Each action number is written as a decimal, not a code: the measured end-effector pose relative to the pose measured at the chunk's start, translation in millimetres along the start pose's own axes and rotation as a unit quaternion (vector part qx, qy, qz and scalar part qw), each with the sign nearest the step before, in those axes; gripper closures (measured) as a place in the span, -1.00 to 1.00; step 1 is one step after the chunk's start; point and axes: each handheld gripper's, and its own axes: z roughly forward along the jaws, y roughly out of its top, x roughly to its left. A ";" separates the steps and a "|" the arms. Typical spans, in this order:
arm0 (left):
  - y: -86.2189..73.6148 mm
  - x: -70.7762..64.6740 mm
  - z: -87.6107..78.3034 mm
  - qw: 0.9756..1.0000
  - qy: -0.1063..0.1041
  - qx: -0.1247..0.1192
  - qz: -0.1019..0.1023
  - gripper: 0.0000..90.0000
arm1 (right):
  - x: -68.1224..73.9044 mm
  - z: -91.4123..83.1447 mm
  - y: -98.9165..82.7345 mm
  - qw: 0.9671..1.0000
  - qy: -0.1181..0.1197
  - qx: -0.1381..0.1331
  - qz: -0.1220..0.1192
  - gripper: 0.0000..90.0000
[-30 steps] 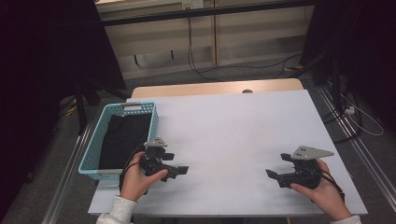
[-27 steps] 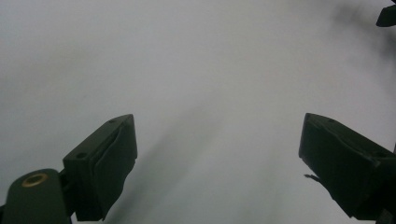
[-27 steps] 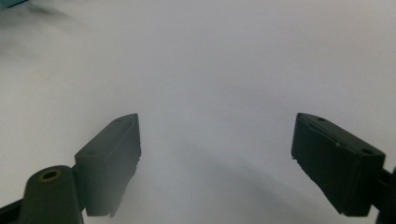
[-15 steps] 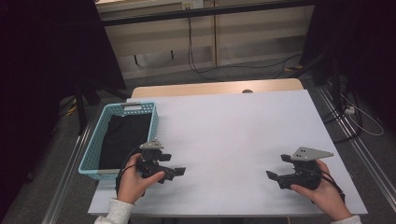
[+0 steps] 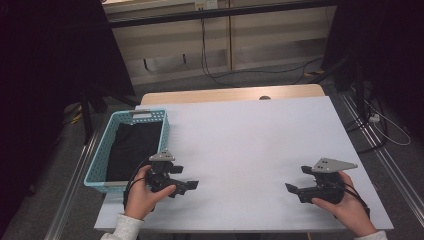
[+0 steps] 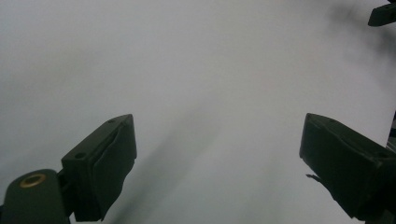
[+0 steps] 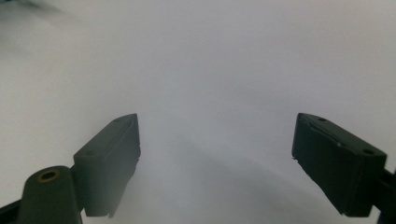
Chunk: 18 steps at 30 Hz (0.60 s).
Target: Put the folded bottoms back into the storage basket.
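Observation:
My left gripper [image 5: 186, 177] lies low over the white tabletop [image 5: 250, 145] at the front left, held in a hand, its jaws pointing right and standing open. In the left gripper view, the left gripper [image 6: 217, 121] has only bare white surface between its two black pads. At the front right, my right gripper [image 5: 296, 179] is held the same way, jaws pointing left and open. The right gripper [image 7: 217, 117] also has nothing between its pads in the right gripper view. A tip of the right gripper [image 6: 383, 14] shows far off in the left gripper view.
A light blue plastic basket [image 5: 98, 160] stands at the table's left edge, just behind the left hand, with black cloth [image 5: 132, 147] lying inside it. A wooden strip [image 5: 230, 94] runs along the table's far edge. Cables lie on the floor beyond.

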 end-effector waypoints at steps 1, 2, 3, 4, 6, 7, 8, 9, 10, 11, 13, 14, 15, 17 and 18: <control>0.1 0.0 -0.1 1.000 0.000 0.000 0.000 -0.76 | 0.8 0.0 0.5 1.000 0.000 0.001 -0.001 -0.68; 0.1 0.1 -0.1 1.000 0.001 0.000 0.000 -0.76 | 1.7 0.1 0.8 1.000 0.000 0.001 -0.002 -0.68; 0.1 -0.1 0.1 1.000 0.002 0.000 -0.001 -0.76 | 2.2 0.4 0.8 1.000 0.000 0.001 -0.003 -0.68; 0.2 0.0 0.2 1.000 0.003 0.001 -0.001 -0.76 | 2.4 0.5 0.7 1.000 0.001 0.003 -0.004 -0.68; 0.0 -0.4 0.0 1.000 0.003 0.001 -0.002 -0.76 | 2.4 0.6 0.5 1.000 0.000 0.005 -0.003 -0.68; -0.2 -0.7 -0.4 1.000 0.003 0.001 -0.002 -0.76 | 2.5 0.5 0.6 1.000 0.000 0.004 -0.004 -0.68; -0.6 -1.0 -0.8 1.000 0.004 -0.001 -0.003 -0.76 | 2.6 0.3 0.8 1.000 -0.001 0.004 -0.003 -0.68; -1.0 -1.0 -1.4 1.000 0.003 0.000 -0.002 -0.76 | 2.8 0.0 1.1 1.000 -0.003 0.003 -0.002 -0.68; -1.4 -1.2 -2.0 1.000 0.003 -0.001 -0.003 -0.76 | 3.1 -0.2 1.3 1.000 -0.002 0.002 -0.003 -0.68; -1.8 -1.5 -2.3 1.000 0.003 -0.002 -0.003 -0.76 | 3.4 -0.4 1.6 1.000 -0.001 0.002 -0.004 -0.68; -2.2 -1.9 -2.3 1.000 0.004 0.000 -0.001 -0.76 | 4.5 -0.5 2.1 1.000 0.000 0.002 -0.006 -0.68; -2.2 -2.0 -2.3 1.000 0.004 0.000 -0.001 -0.76 | 5.0 0.0 2.2 1.000 0.001 0.002 -0.006 -0.68; -2.1 -2.0 -2.3 1.000 0.004 0.000 -0.001 -0.76 | 5.5 0.6 2.2 1.000 0.001 0.003 -0.007 -0.68; -2.0 -1.8 -2.3 1.000 0.004 -0.001 -0.002 -0.76 | 6.0 2.0 1.8 1.000 0.000 0.006 -0.009 -0.68; -2.0 -1.8 -2.2 1.000 0.003 -0.001 -0.002 -0.76 | 6.4 2.5 1.6 1.000 0.000 0.006 -0.009 -0.68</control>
